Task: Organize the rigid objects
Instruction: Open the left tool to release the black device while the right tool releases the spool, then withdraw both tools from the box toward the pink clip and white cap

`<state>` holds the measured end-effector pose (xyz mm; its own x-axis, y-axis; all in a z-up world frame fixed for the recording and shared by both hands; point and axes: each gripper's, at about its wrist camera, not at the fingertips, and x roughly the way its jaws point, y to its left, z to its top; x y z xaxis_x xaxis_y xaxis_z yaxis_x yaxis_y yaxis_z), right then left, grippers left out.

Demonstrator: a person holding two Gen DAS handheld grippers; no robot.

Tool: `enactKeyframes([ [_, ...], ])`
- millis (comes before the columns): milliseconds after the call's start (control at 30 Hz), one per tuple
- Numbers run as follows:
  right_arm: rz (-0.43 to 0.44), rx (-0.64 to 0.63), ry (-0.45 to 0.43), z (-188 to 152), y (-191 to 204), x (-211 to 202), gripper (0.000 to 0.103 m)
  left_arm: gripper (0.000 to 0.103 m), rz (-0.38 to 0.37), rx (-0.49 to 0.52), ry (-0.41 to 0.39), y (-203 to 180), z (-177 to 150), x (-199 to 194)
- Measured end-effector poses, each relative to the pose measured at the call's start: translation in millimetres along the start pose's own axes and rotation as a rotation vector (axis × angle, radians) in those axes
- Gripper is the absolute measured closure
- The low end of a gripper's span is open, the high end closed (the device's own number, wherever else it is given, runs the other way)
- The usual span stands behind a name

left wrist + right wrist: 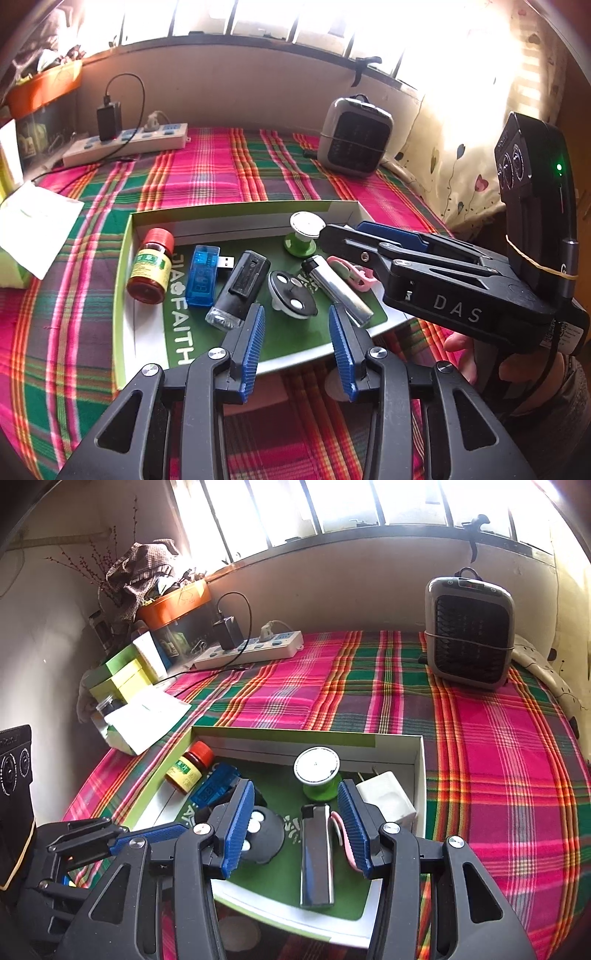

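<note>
- The shallow box (127, 258) lies on the plaid cloth (221, 166) and already holds the small hard items: a red-capped bottle (149, 271), a blue USB meter (201, 277), a black clip-shaped device (242, 290), a dark round disc (291, 295), a silver lighter (338, 291), a pink clip (352, 273), a green-and-white spool (306, 230) and, seen from the right wrist, a white plug adapter (388, 799).
- Judged from this layout, the sorting step looks largely done: nothing rigid lies loose on the cloth near the box, and both tools hang above the box's near edge with nothing in them.
- The next move, if any item remains, calls for finding it outside the box, since the items near the wall, the power strip (125, 142) and the small heater (354, 136), look like fixtures, not things to sort.
- The left gripper (297, 347) has its jaws moderately apart, empty; the disc and lighter show between the 2 blue pads (255, 339) but lie below them, untouched.
- The right gripper (297, 827) also stands partly apart and empty; the lighter (316, 856) lies in the gap below, and the pink clip sits just beside its right pad, though contact cannot be told.
</note>
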<state>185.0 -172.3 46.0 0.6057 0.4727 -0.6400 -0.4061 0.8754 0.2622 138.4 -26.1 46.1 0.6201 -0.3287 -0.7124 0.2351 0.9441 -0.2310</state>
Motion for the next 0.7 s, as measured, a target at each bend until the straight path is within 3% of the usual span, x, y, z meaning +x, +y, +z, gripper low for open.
enactKeyframes([
  [300, -0.001, -0.010, -0.027, -14, 11, -25, 0.054, 0.068, 0.006, -0.007, -0.026, 2, -11, -23],
  [700, -0.008, 0.014, -0.027, -41, 12, -44, 0.054, 0.067, 0.036, -0.079, -0.070, 32, -24, -51],
])
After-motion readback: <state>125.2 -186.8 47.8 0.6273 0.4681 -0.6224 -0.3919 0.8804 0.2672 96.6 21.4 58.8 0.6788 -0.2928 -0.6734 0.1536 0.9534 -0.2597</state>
